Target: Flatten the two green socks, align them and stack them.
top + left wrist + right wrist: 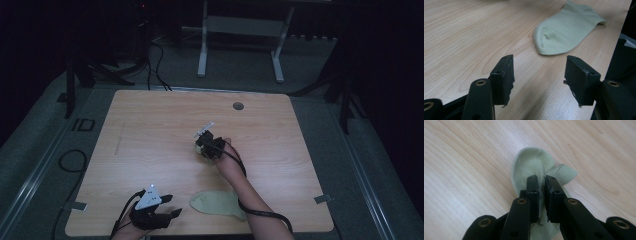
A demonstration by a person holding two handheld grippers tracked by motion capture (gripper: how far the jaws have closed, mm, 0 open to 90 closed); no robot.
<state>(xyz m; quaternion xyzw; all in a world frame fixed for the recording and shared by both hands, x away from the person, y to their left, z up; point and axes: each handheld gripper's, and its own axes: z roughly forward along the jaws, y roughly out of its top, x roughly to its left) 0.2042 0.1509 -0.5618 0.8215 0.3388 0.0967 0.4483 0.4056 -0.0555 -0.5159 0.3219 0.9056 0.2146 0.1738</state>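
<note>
A pale green ankle sock lies flat near the table's front edge, its toe toward my left gripper. In the left gripper view that sock lies just beyond the open left gripper, whose jaws hold nothing. A second pale green sock sits bunched on the wood at mid-table, its ribbed cuff to the right. My right gripper is shut on this sock's fabric. From above, the right gripper stands at the table's middle with the hand behind it.
The wooden table has a round cable hole near its far edge. A white desk frame stands on the floor beyond. A black cable loops on the floor at the left.
</note>
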